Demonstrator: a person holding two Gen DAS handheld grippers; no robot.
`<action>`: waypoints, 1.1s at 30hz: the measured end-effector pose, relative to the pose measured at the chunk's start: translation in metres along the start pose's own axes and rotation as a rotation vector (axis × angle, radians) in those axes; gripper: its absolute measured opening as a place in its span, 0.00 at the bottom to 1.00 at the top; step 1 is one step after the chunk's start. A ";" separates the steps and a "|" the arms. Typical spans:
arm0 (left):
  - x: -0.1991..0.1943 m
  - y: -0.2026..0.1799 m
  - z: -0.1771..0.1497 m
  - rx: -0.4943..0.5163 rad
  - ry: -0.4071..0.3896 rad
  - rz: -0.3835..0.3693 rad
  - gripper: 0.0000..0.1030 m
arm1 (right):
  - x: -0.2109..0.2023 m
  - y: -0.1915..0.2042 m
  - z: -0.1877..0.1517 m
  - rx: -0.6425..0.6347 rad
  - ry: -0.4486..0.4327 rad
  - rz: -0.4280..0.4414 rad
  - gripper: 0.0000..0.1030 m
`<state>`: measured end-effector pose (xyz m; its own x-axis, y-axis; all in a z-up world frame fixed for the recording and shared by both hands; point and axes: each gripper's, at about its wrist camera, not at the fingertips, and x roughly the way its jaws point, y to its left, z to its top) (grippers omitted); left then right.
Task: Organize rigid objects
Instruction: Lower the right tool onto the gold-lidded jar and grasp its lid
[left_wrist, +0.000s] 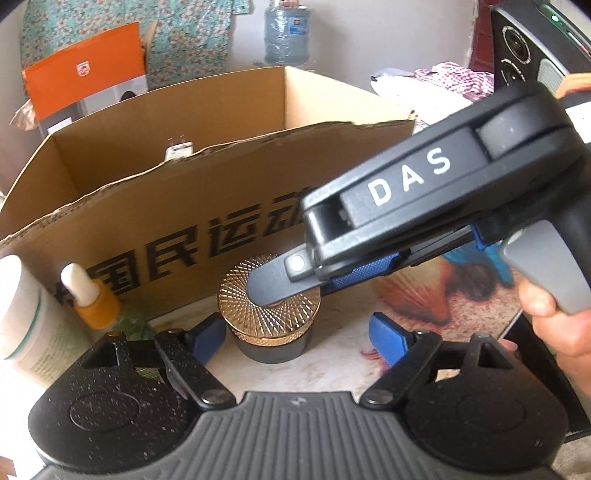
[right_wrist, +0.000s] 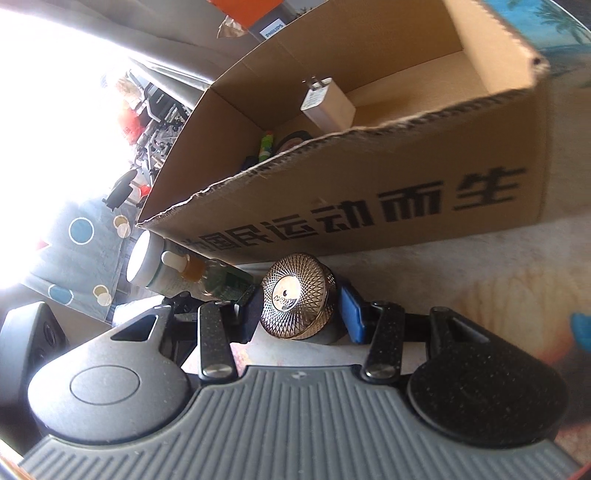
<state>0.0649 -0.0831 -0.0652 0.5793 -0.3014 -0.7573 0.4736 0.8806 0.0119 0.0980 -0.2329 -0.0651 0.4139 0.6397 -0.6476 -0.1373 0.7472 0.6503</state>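
A dark jar with a gold patterned lid (left_wrist: 271, 314) stands on the table in front of a cardboard box (left_wrist: 207, 206). My left gripper (left_wrist: 297, 334) is open, with the jar between its blue pads but apart from them. My right gripper (left_wrist: 280, 284) reaches in from the right above the jar's lid. In the right wrist view the jar (right_wrist: 297, 301) sits between my right gripper's (right_wrist: 301, 314) blue pads; the pads are close on both sides, contact unclear. The box (right_wrist: 369, 206) holds a white charger (right_wrist: 325, 101) and other small items.
A white bottle (left_wrist: 18, 310) and an orange dropper bottle (left_wrist: 90, 295) stand left of the jar, near the box; both also show in the right wrist view (right_wrist: 147, 264). An orange-and-white box (left_wrist: 85, 74) and a water jug (left_wrist: 286, 35) are behind.
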 end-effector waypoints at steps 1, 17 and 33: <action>0.001 -0.002 0.001 0.006 -0.001 -0.008 0.83 | -0.003 -0.002 -0.001 0.003 -0.004 -0.004 0.44; 0.004 -0.024 0.004 0.073 -0.008 -0.034 0.80 | -0.033 -0.023 -0.018 0.060 -0.055 -0.020 0.44; 0.027 -0.026 0.011 0.073 0.062 0.018 0.62 | -0.029 -0.037 -0.021 0.124 -0.055 -0.006 0.44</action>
<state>0.0758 -0.1178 -0.0792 0.5468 -0.2604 -0.7957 0.5119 0.8561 0.0716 0.0724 -0.2756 -0.0782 0.4633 0.6223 -0.6309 -0.0236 0.7204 0.6932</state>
